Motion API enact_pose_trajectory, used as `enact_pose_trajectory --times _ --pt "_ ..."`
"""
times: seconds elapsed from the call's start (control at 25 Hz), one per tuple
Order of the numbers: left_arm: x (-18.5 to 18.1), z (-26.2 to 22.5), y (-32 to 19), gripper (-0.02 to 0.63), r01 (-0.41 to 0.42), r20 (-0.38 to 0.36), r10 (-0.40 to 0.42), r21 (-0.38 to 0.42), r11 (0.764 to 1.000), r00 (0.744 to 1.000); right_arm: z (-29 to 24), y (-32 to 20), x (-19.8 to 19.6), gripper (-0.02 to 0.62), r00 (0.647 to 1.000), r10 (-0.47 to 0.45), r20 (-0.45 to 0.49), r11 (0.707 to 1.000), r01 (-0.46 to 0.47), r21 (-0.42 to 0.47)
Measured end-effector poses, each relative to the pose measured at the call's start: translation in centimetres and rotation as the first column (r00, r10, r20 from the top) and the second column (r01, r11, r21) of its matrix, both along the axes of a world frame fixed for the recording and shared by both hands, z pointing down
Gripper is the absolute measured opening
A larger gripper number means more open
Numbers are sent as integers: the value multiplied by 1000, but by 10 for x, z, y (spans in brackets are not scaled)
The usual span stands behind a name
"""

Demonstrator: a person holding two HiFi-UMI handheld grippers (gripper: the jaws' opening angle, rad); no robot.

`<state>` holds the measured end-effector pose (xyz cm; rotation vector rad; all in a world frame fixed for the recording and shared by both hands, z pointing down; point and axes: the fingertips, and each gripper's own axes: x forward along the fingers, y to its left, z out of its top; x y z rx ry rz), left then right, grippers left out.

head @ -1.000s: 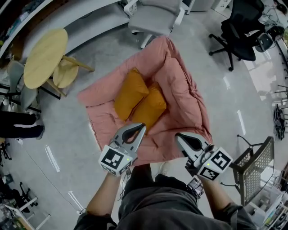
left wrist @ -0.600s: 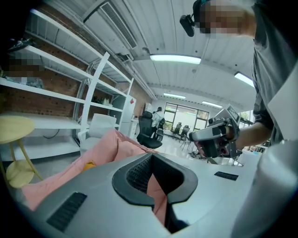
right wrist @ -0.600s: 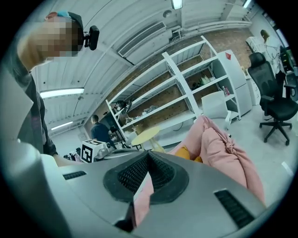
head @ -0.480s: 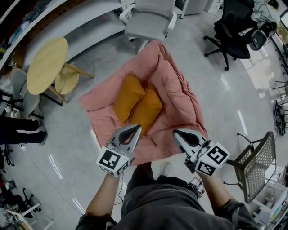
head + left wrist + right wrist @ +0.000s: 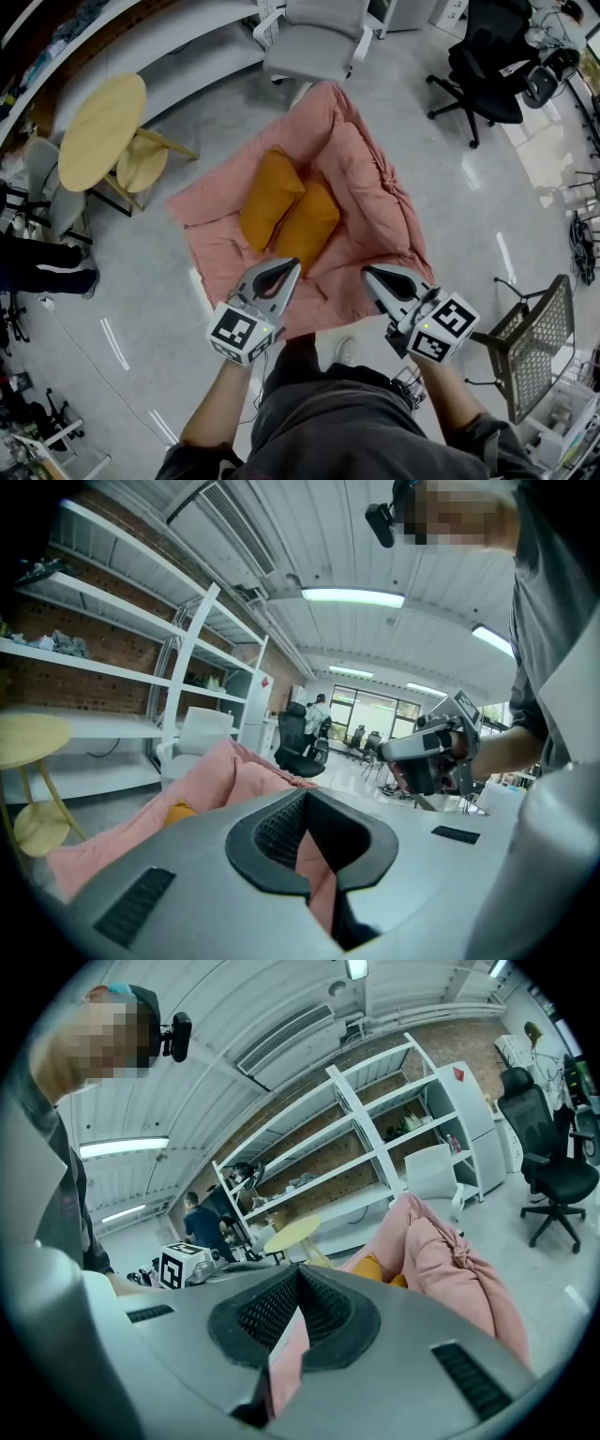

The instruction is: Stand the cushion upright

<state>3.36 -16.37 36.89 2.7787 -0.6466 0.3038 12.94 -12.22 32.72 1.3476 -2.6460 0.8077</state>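
A big pink floor cushion [image 5: 375,197] lies on the floor with two orange pillows [image 5: 272,192] [image 5: 307,225] resting on it. My left gripper [image 5: 289,267] is at the cushion's near edge, shut on a fold of its pink fabric [image 5: 317,860]. My right gripper [image 5: 370,274] grips the same edge further right, shut on pink fabric [image 5: 286,1354]. In the left gripper view the cushion [image 5: 211,775] slopes up ahead, and the right gripper [image 5: 433,754] shows beyond it. In the right gripper view the cushion [image 5: 450,1269] bulges ahead at the right.
A round yellow table [image 5: 101,127] with a stool [image 5: 141,161] stands at the left. A grey office chair [image 5: 314,37] is just beyond the cushion and a black one [image 5: 492,70] at the far right. A wire rack [image 5: 534,352] stands near my right arm. A person's legs [image 5: 37,267] show at the left edge.
My left gripper has risen a little with the cushion's near edge still in it. The right gripper has kept its place and hold.
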Motion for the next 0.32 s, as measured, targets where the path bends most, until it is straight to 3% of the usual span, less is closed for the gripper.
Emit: enact_pose_trajectory --times 0.32 --pt "-1 1 -2 11 7 -10 -7 4 1000 1000 2 2 -1 9 1000 2 -7 1000 -2 -5"
